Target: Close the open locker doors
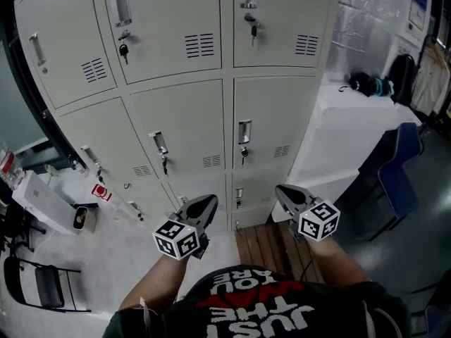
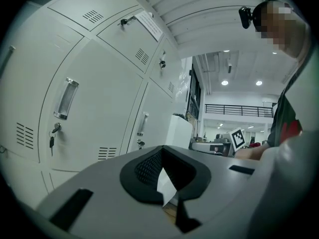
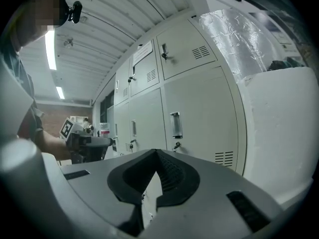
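Note:
A bank of cream locker doors point(image 1: 187, 129) fills the head view, and every door I can see sits flush in its frame, with keys point(image 1: 124, 50) hanging from several locks. My left gripper point(image 1: 206, 204) points at the bottom row near the floor, shut and empty, a short way off the doors. Beside it my right gripper point(image 1: 284, 191) is also shut with nothing in it, aimed at the lowest right door point(image 1: 248, 189). In the left gripper view the gripper point(image 2: 162, 149) faces closed doors point(image 2: 89, 113). In the right gripper view the gripper point(image 3: 156, 152) faces a closed door point(image 3: 199, 118).
A white cabinet point(image 1: 338, 139) stands hard against the lockers' right side, with a black bag point(image 1: 366, 84) on top. A blue chair point(image 1: 402, 167) is further right. A wooden slatted board point(image 1: 264, 248) lies at my feet. A white box point(image 1: 35, 196) and a folding chair point(image 1: 42, 287) are at the left.

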### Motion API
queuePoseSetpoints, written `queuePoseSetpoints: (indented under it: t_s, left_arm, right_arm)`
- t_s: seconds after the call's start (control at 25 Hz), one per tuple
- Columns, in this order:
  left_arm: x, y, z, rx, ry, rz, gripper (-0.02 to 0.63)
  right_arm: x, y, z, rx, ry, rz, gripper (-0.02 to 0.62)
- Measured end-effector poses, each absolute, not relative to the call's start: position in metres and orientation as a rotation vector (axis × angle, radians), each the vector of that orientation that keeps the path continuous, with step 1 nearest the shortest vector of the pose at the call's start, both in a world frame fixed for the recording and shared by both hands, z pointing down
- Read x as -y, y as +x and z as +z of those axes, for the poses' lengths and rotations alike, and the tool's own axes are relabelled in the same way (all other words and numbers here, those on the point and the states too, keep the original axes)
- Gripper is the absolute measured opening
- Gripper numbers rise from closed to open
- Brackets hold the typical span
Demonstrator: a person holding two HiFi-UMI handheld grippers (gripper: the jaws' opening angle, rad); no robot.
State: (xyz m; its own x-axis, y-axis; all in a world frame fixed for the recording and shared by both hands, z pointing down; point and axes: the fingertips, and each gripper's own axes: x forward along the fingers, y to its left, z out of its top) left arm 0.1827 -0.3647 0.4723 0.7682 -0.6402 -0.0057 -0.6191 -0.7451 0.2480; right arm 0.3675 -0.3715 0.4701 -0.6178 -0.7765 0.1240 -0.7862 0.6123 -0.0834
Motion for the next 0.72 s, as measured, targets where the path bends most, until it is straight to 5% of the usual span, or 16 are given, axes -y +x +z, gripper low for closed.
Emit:
queuePoseSetpoints:
  t_s: [0.72]
  left_arm:
    - [0.3553,0.1889,0.4743,0.996,2.730,-0.137,0.008]
  right_arm:
    - [0.3648,0.3700,0.4657,2.742,1.318,0.163,0.034]
